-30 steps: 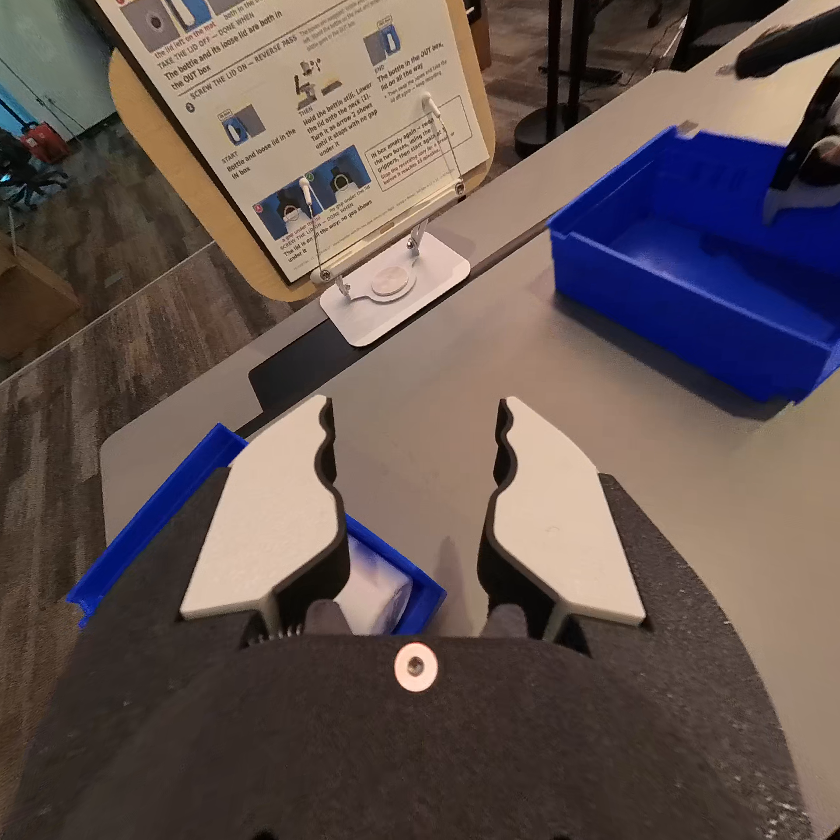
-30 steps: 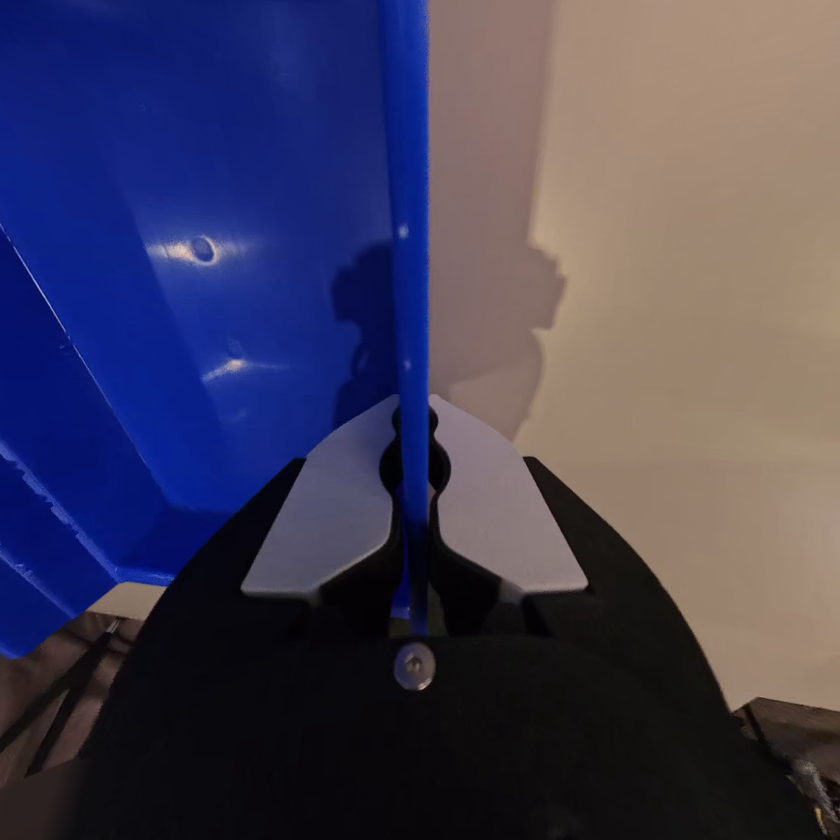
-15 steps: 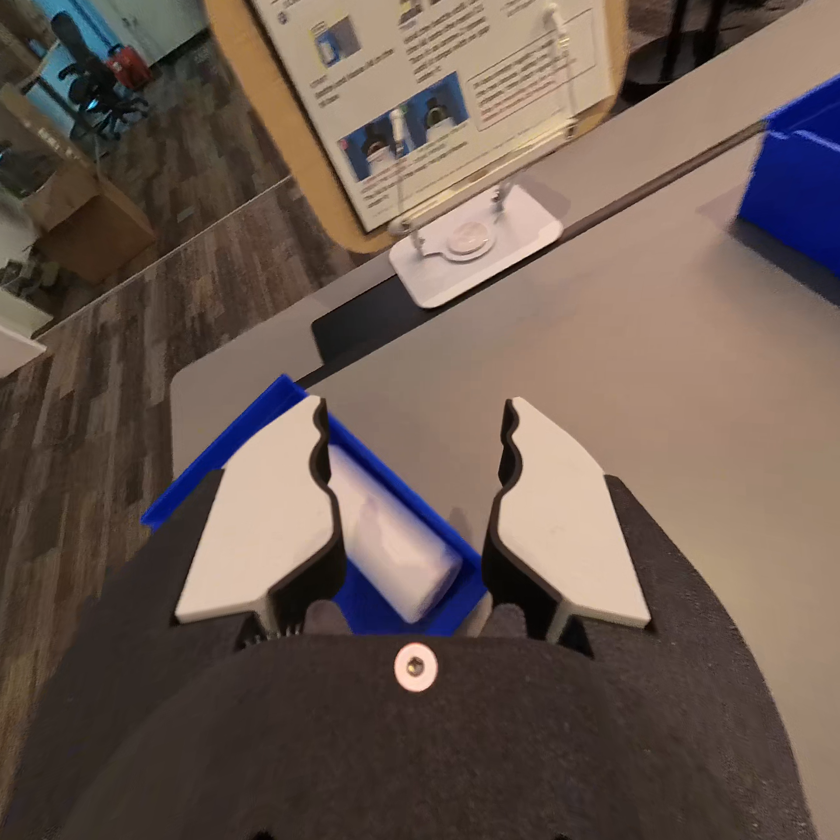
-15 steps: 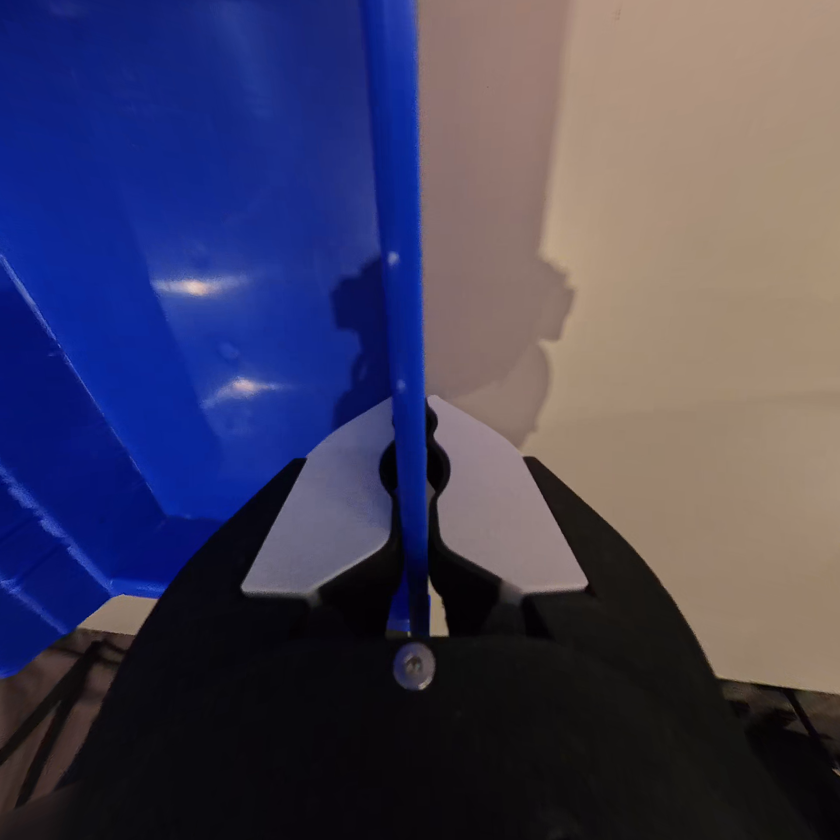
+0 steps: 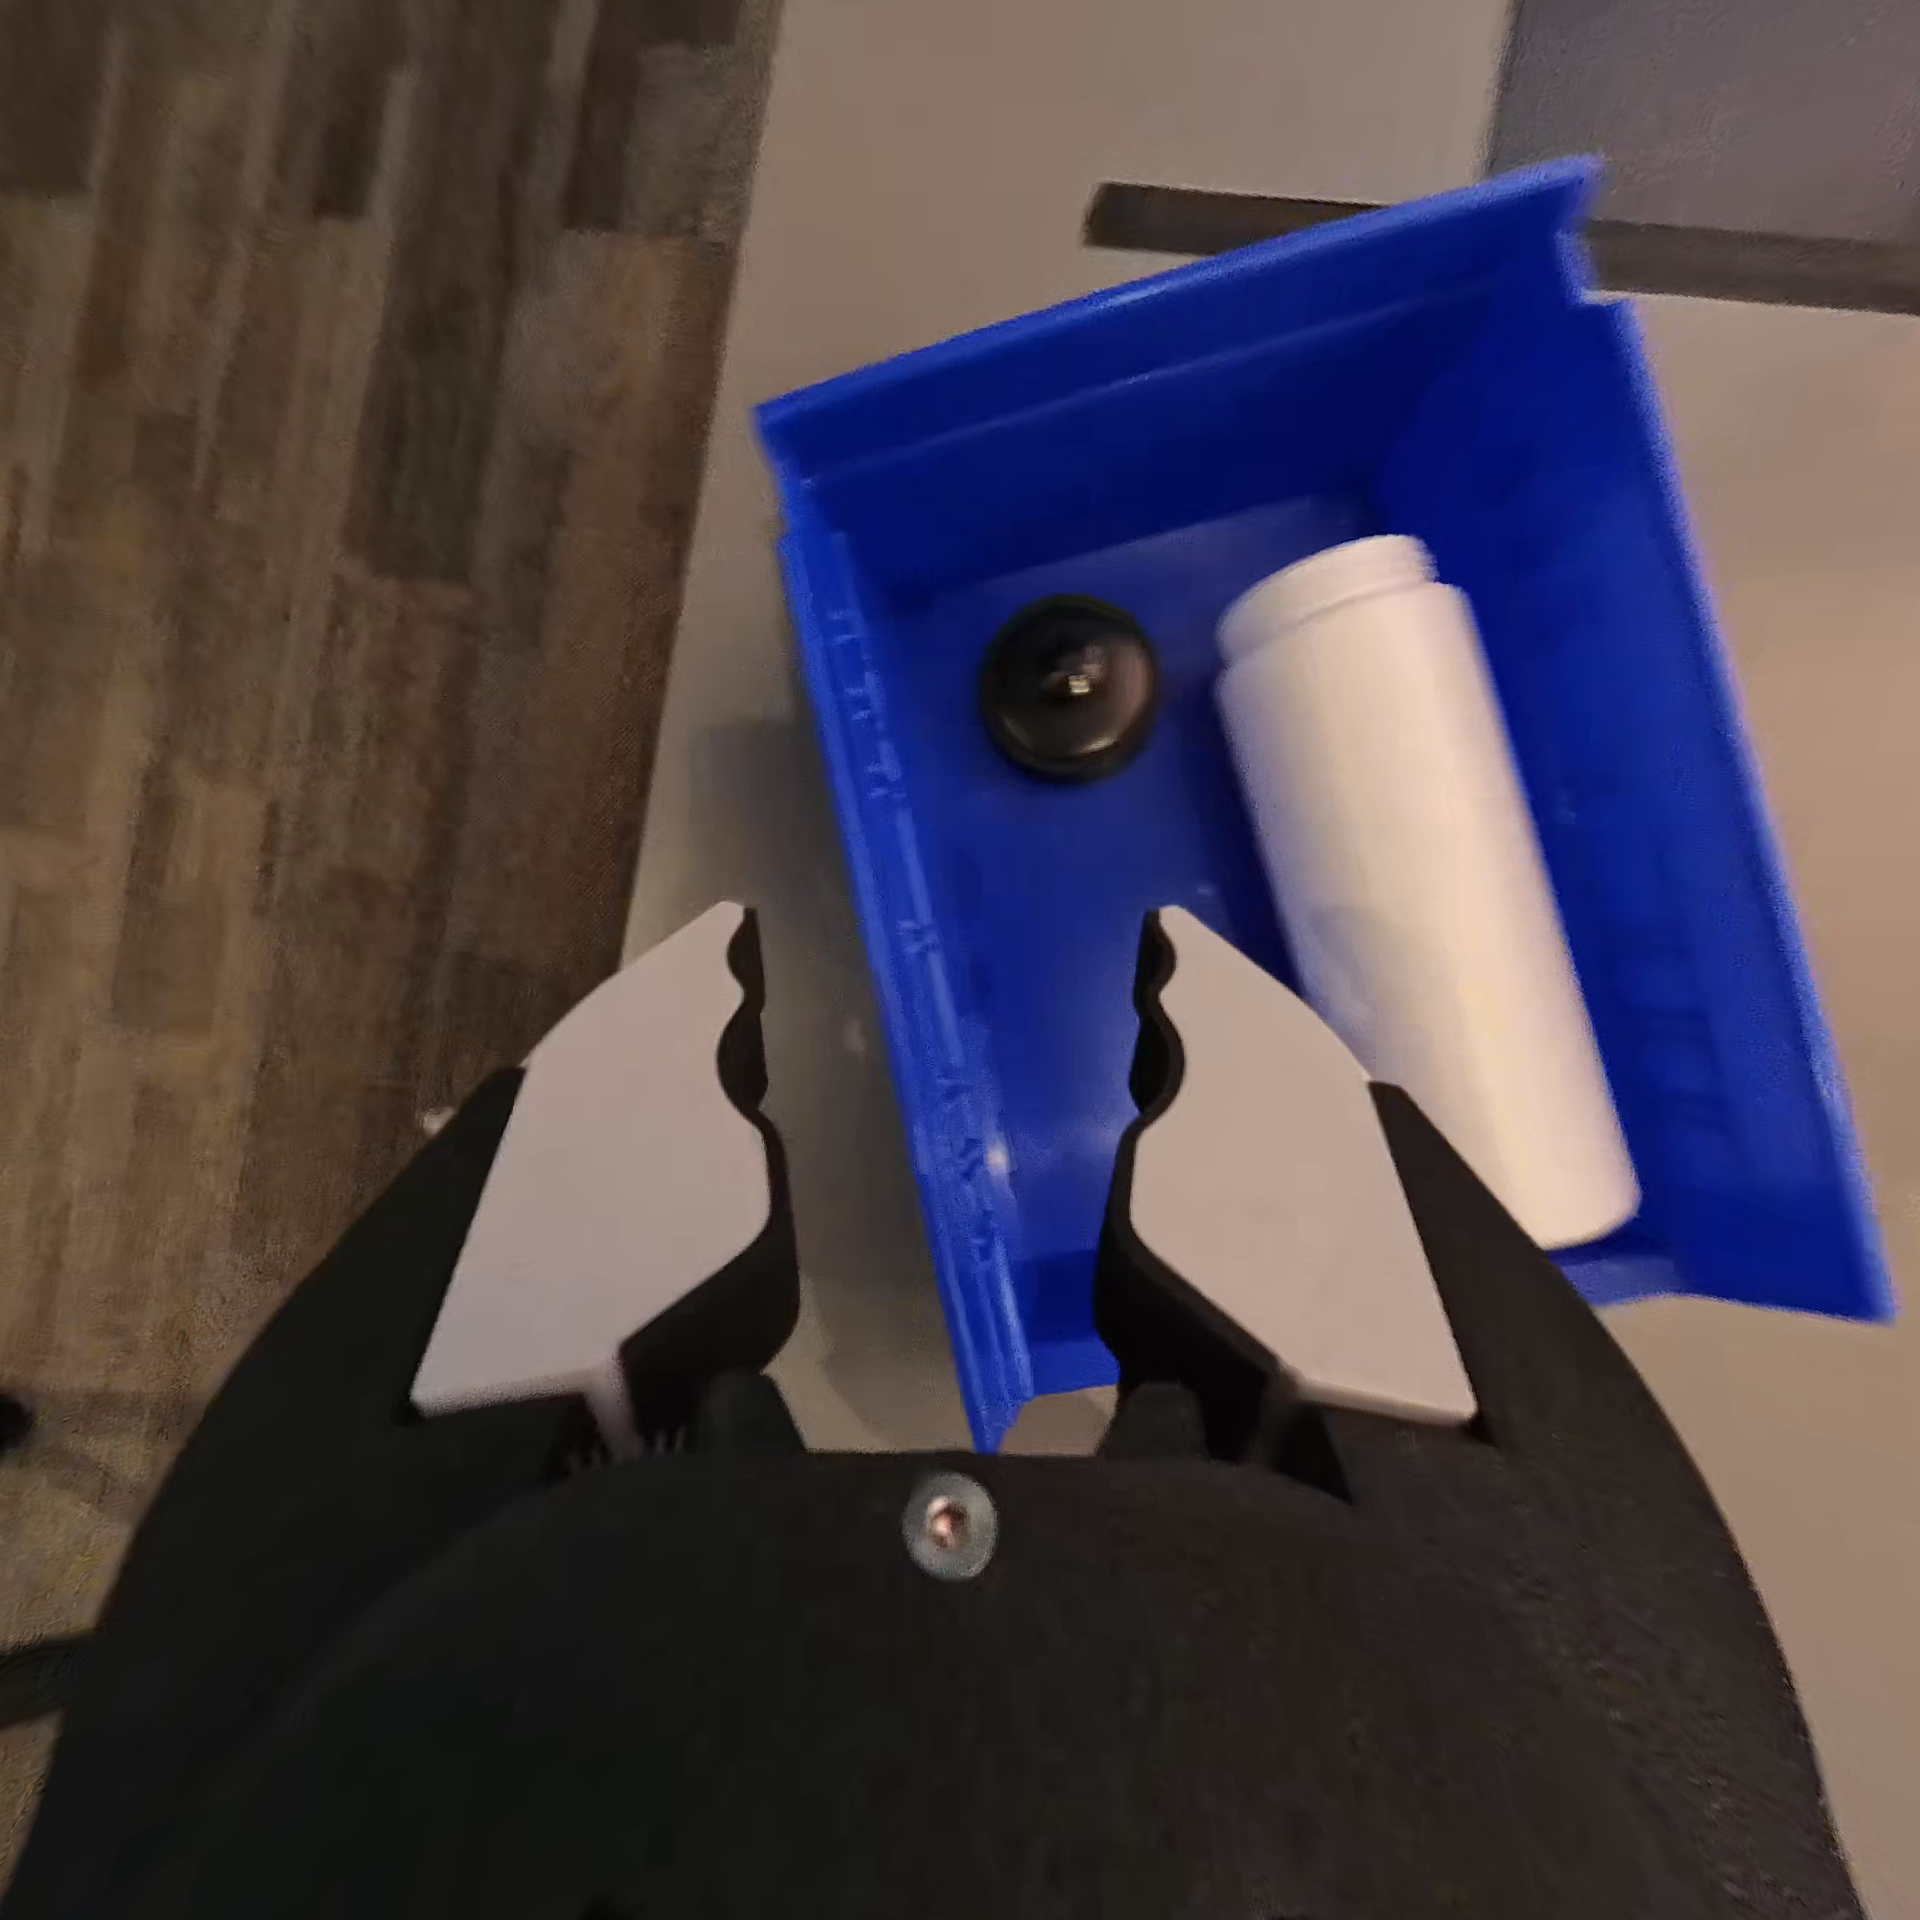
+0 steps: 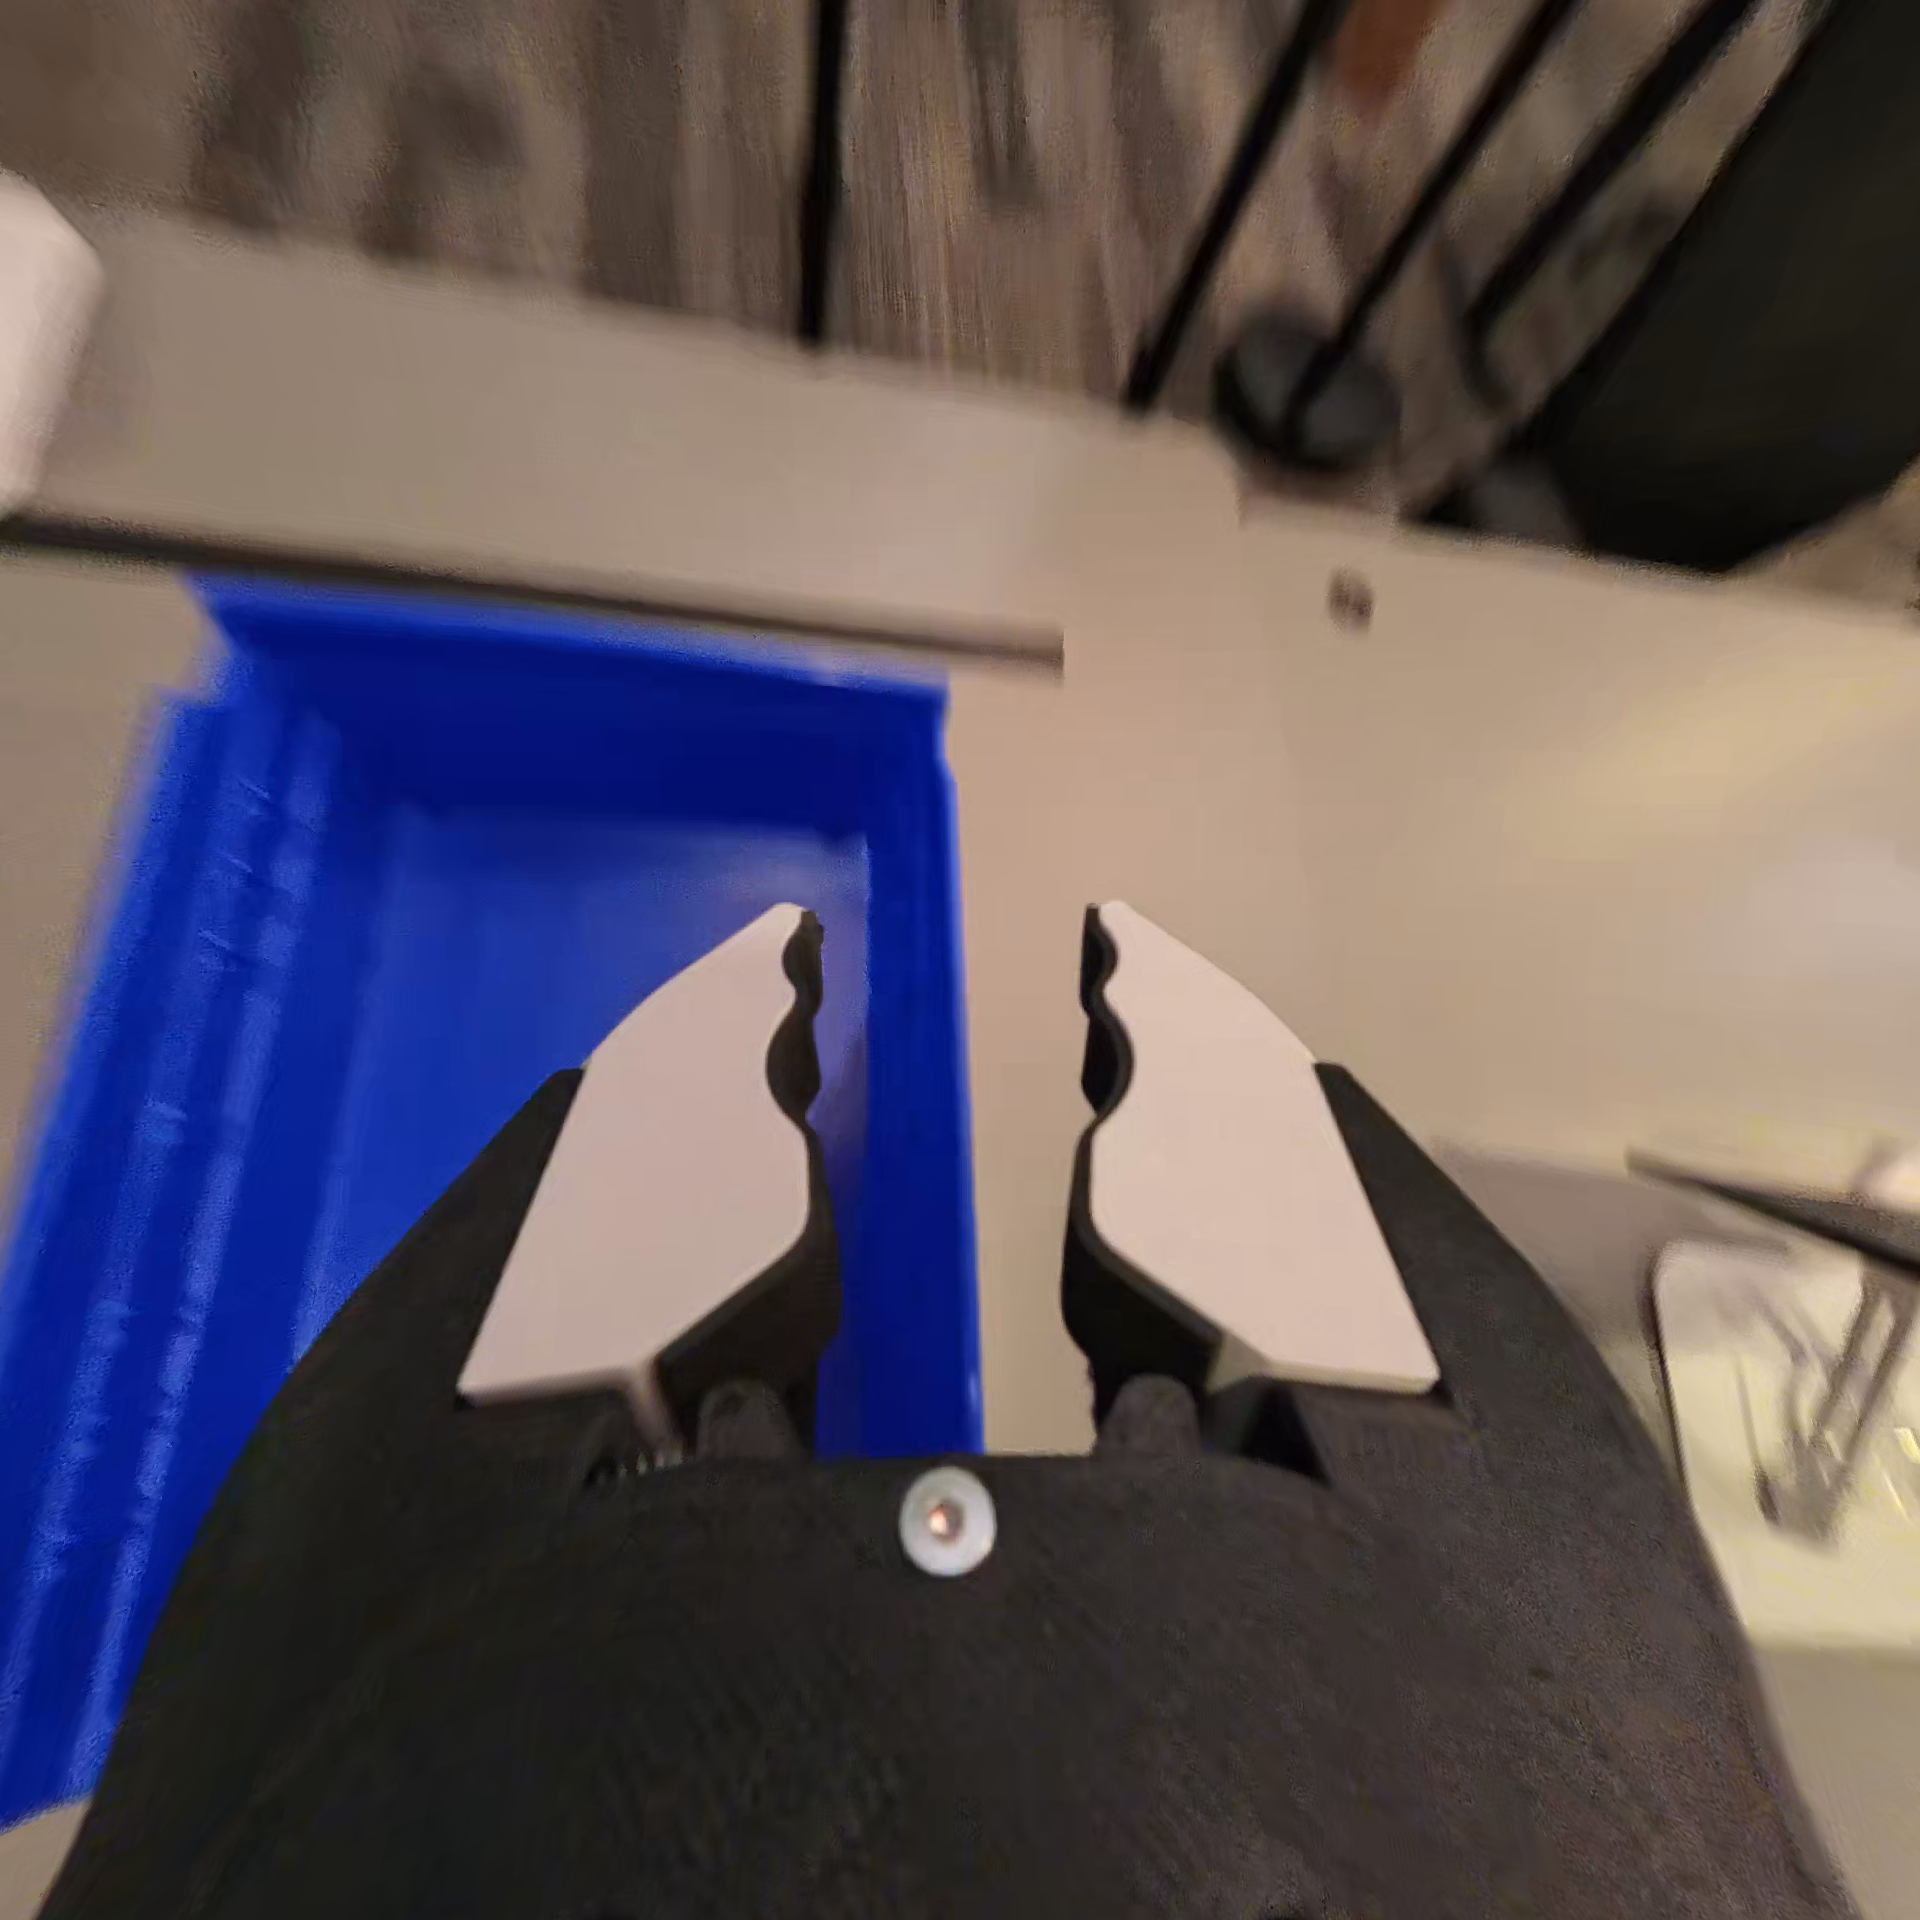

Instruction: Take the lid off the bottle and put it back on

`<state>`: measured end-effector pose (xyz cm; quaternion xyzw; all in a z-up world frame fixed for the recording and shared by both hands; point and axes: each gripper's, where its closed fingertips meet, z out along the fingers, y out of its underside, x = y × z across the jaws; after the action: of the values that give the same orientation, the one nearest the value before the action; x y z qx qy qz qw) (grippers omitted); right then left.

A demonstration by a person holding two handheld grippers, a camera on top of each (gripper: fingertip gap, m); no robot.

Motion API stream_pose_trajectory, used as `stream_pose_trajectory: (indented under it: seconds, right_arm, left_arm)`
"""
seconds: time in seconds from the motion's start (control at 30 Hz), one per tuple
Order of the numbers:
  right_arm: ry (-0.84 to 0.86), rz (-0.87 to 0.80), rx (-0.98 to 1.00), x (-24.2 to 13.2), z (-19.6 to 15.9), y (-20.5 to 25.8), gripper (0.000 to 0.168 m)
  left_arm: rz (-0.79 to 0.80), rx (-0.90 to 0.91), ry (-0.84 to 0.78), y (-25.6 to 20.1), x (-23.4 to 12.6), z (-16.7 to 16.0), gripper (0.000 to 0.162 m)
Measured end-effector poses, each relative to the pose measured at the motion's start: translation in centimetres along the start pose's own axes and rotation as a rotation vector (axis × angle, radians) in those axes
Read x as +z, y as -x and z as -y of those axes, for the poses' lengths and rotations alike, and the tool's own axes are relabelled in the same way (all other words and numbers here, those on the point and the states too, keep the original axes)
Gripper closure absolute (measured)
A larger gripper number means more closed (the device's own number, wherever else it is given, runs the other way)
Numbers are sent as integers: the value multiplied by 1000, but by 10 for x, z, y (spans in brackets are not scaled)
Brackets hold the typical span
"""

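Observation:
In the left wrist view a white bottle [image 5: 1413, 883] with no lid lies on its side in a blue bin [image 5: 1662, 727]. A black lid [image 5: 1070, 686] lies loose beside it on the bin floor. My left gripper [image 5: 945, 935] is open and empty above the bin's left wall [image 5: 914, 935], which runs between the fingers without touching them. In the right wrist view my right gripper [image 6: 948, 935] is open and empty. The right wall [image 6: 920, 1039] of a second, empty blue bin [image 6: 260, 1039] stands between its fingers, clear of both pads.
Both bins rest on a grey table [image 5: 717, 582] [image 6: 1455, 883]. Wood-pattern floor [image 5: 312, 520] lies past the table's left edge. A white stand base with wire legs [image 6: 1787, 1382] sits at the right. Black chair or stand legs [image 6: 1309, 395] are beyond the far edge.
My right gripper let go of the empty bin's wall and opened above it. My left gripper swung down and left over the bin with the bottle and lid, staying open.

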<state>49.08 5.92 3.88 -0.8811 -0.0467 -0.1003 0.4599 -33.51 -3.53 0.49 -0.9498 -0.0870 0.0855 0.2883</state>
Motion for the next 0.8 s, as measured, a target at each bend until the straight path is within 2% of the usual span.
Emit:
stream_pose_trajectory:
  seconds: [0.13,0.2,0.33,0.43,0.53,0.6,0.67,0.8]
  right_arm:
    - [-489,161,-11,-56,66,43,110]
    - [-564,280,26,-67,82,64,109]
    - [-533,502,92,-58,90,98,108]
    - [-454,538,120,-39,84,105,106]
    - [-427,536,106,-30,77,113,106]
    - [-422,541,71,-30,73,120,106]
    - [-417,549,40,-31,71,127,106]
    - [-394,555,-20,-28,67,142,106]
  left_arm:
    - [22,-61,107,23,19,-23,88]
    - [19,-68,202,26,33,-39,83]
    - [-39,-57,362,19,64,-62,85]
    - [-54,-32,430,15,83,-71,94]
    - [-83,-10,468,11,96,-75,115]
    - [-73,41,471,11,102,-75,142]
    - [-87,66,457,9,103,-72,143]
    - [-216,121,382,-7,107,-61,150]
